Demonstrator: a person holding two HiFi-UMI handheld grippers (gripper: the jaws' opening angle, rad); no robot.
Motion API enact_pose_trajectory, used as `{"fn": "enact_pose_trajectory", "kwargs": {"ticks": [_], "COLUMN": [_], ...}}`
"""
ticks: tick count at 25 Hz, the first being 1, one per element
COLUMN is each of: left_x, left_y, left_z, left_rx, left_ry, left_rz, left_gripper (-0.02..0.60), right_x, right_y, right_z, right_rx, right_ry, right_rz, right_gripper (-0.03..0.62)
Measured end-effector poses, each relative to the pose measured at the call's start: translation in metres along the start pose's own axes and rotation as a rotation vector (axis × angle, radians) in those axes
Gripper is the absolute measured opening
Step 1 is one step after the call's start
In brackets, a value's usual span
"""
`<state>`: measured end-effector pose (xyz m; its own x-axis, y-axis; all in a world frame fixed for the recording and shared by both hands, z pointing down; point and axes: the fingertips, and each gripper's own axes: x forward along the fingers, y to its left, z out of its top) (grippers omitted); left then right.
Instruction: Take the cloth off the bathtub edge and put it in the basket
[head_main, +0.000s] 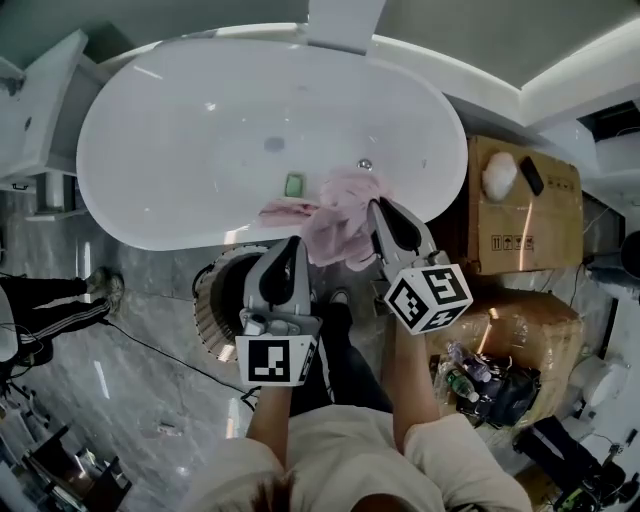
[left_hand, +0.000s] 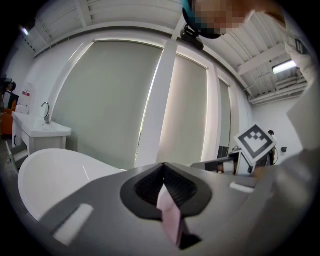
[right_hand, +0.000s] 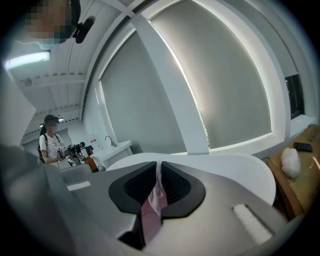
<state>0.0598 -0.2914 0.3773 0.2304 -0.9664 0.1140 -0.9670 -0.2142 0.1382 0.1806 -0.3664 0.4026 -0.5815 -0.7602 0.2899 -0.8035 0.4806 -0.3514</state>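
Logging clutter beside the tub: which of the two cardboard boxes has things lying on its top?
The cardboard box nearest the bathtub: a white fluffy wad and a dark flat object lie on it. The other box, nearer the person, shows none.

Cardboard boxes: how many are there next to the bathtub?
2. The first box stands beside the bathtub's right end. The second box lies just below it in the head view. More may be hidden beyond the picture's edge.
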Motion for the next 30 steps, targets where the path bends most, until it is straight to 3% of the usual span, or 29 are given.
{"fn": "enact_pose_trajectory", "kwargs": {"ticks": [14,23,30], "left_x": [-0.042,-0.050,-0.064], "left_y": [-0.004,-0.022,-0.042], "left_z": [0.103,0.156,0.171], "left_rx": [0.081,0.117,0.134], "left_ry": [-0.104,-0.178,-0.213], "left_rz": [0.002,0.013,0.031], "left_gripper": [0.002,0.002,0.002], "right_x": [-0.055,-0.091,-0.127], "right_y": [0.064,0.090,0.104], "right_z": [0.161,0.231,0.270], "right_rx": [-0.073,-0.145,-0.174], "right_ry": [-0.200,-0.265,-0.334], "right_rz": [0.090,0.132,0.180], "right_gripper": [0.031,0.031,0.031]}}
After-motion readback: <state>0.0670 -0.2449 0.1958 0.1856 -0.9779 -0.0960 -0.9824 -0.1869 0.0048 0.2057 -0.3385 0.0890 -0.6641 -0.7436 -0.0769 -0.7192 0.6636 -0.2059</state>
